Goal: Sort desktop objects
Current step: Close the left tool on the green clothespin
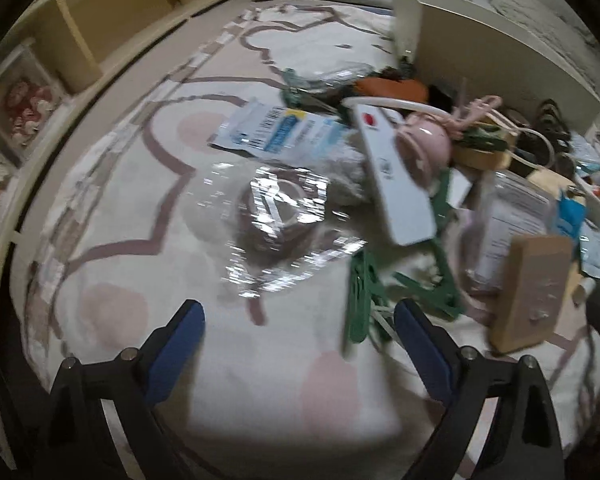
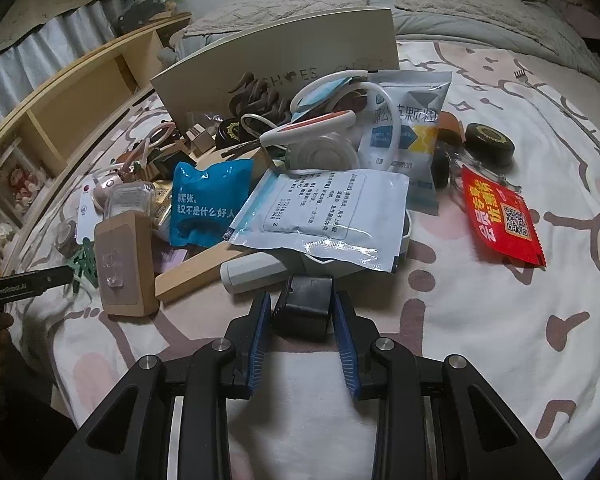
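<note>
My right gripper (image 2: 303,312) is clamped on a small black block (image 2: 303,307), both blue pads pressed against its sides, and it sits low over the patterned bedspread (image 2: 480,320) at the near edge of the clutter. My left gripper (image 1: 298,312) stands spread wide with nothing between its fingers; just ahead of it lies a crinkled clear plastic wrapper (image 1: 278,220) with something dark and round inside, blurred in the left wrist view so I cannot tell what it is. To the right of that wrapper a white power strip (image 1: 392,176) with a red button lies slanted across a green plastic clip hanger (image 1: 364,292), and a pink round gadget (image 1: 424,144) rests against the strip's far side. A brown card pack (image 1: 534,288) holding a clear hook leans at the right; I see the same pack (image 2: 126,264) at the left of the right wrist view, beside a pale wooden block (image 2: 198,276). Right behind the black block lie a white cylinder (image 2: 252,276) and a flat white sachet (image 2: 324,216) with printed text, with a blue pouch (image 2: 204,208) to its left. Farther back a taller white and blue bag (image 2: 408,136) leans in front of a shoe box lid (image 2: 284,48) standing on edge. Off to the right, apart from the heap, a red packet (image 2: 500,220) with a QR code lies flat, and a black round tin (image 2: 490,144) sits just behind it.
</note>
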`<state>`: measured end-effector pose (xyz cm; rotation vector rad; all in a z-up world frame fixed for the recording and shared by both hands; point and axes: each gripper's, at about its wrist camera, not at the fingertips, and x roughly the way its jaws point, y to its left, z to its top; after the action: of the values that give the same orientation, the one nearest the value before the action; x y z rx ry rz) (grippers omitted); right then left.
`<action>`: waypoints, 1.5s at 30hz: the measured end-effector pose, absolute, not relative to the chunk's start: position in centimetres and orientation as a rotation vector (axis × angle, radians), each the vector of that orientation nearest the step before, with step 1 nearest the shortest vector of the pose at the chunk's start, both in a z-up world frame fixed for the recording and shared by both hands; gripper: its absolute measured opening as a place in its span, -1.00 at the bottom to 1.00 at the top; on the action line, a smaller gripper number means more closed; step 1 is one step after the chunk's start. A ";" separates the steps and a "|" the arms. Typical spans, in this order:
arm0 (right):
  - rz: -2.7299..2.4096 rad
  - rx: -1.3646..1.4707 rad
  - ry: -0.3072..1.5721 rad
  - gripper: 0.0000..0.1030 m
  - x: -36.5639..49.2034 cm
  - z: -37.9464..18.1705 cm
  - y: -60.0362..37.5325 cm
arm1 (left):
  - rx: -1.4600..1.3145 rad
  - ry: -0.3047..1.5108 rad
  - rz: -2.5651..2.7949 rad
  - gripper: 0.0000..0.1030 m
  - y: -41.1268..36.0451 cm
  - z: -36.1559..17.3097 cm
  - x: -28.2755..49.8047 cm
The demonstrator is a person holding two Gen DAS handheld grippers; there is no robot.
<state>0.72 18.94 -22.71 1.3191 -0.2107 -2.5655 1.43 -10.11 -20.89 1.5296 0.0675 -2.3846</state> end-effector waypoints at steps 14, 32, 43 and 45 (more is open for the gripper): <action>-2.562 1.327 -0.193 -0.37 0.9 -22.7 18.9 | 1.348 0.059 -2.371 0.86 -12.9 -18.4 2.0; -2.555 1.335 -0.181 -0.37 1.0 -22.7 18.8 | 1.625 0.101 -2.474 -0.10 -9.2 -21.2 0.7; -2.555 1.338 -0.185 -0.37 0.9 -22.6 18.7 | 1.649 0.052 -2.532 -0.24 -7.9 -21.2 0.8; -2.554 1.338 -0.185 -0.37 0.9 -22.7 18.7 | 1.665 0.041 -2.513 -0.27 -7.9 -21.5 0.8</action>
<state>0.92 18.72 -22.66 1.3380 -0.1847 -2.5540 0.78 -7.90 -21.52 1.6649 0.0414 -2.5130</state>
